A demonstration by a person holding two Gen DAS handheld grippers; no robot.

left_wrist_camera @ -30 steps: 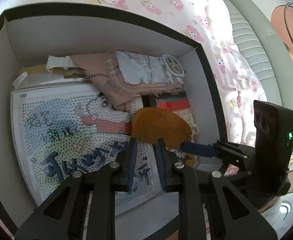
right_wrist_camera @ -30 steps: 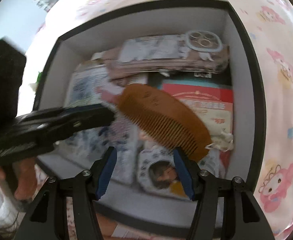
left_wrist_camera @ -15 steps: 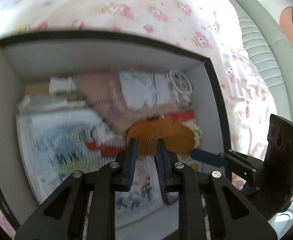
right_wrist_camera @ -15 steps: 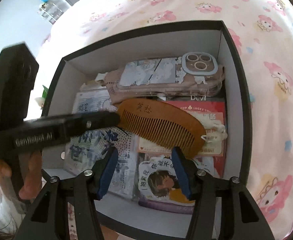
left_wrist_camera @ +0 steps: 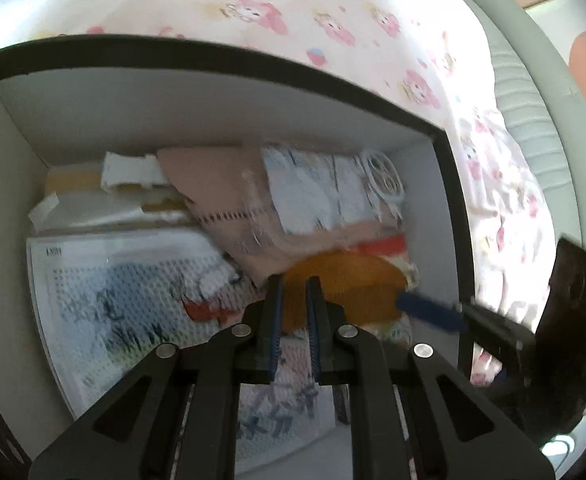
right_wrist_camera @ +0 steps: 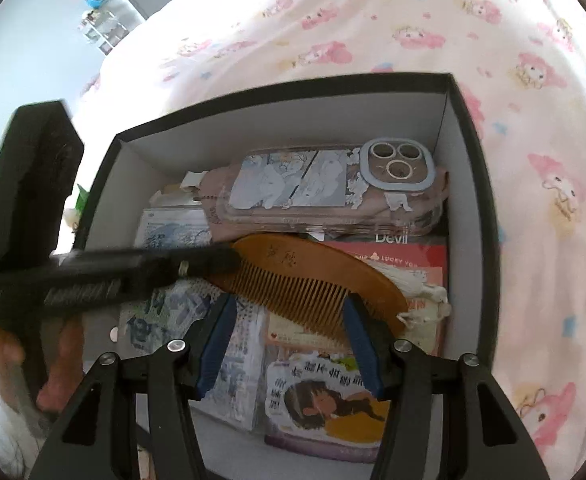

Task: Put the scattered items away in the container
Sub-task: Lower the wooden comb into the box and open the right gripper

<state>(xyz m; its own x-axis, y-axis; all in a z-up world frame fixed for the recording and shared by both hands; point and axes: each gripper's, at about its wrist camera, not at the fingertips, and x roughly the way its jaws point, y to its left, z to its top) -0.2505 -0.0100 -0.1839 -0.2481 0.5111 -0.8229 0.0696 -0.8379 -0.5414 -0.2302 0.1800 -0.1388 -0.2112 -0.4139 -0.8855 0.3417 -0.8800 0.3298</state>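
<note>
The left tongs (left_wrist_camera: 295, 284) are pressing almost together, with only a thin slit showing between the blue pads. They are pinching the left end of the wooden comb (right_wrist_camera: 313, 276). In the right wrist view this tool is reaching in from the left, pointing across and down into the box, and the person's hand (right_wrist_camera: 57, 360) is wrapping around its handle at the near left.

The right tongs (right_wrist_camera: 289, 304) are standing spread and angling steeply down over the near side of the box. Their blue pads are flanking the comb's toothed edge. The right pad is overlapping the teeth, and I cannot tell whether it is touching them.

The comb is lying slantwise inside the black box (right_wrist_camera: 469, 184), teeth toward the near side. Its right end is sitting beside a white tassel (right_wrist_camera: 413, 284). Under it a red card (right_wrist_camera: 409, 256) is showing, and nearer still a sticker card with a cartoon girl (right_wrist_camera: 325, 396) is lying flat.

To the left a dotted picture sheet (left_wrist_camera: 113, 292) is covering the box floor. Along the far wall a clear phone case (right_wrist_camera: 333, 188) with a printed back is resting on pinkish packaging.

The box is sitting on a bed, whose sheet (right_wrist_camera: 373, 20) is carrying pink cartoon figures. The left wrist view is blurring.
</note>
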